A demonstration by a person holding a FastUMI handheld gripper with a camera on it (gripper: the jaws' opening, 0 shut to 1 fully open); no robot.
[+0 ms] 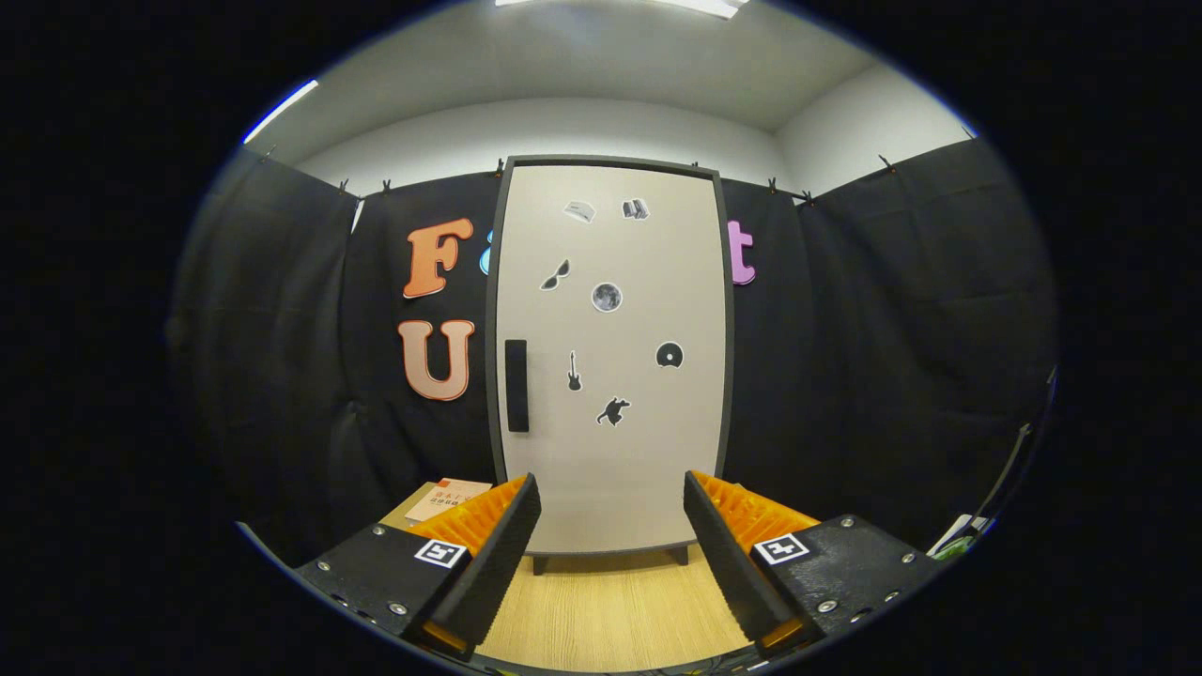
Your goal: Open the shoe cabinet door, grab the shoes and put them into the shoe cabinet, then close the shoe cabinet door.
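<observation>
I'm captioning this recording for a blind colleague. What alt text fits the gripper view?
A tall pale shoe cabinet stands closed on a wooden floor, straight ahead of the gripper, whose jaws are open with nothing between them. The door has a dark vertical handle near its left edge and several small stickers. A book lies by the cabinet's lower left corner.

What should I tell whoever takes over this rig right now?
Tongs: open, holding nothing, aimed at the shoe cabinet beyond the fingers.
Cabinet door: shut, stickers on it; dark handle along its left edge.
Cabinet stands on short feet on the wooden surface; an orange book lies beside it.
Done: nothing yet.
Left: pull the door open by the handle, find and load the shoes, close the door.
</observation>
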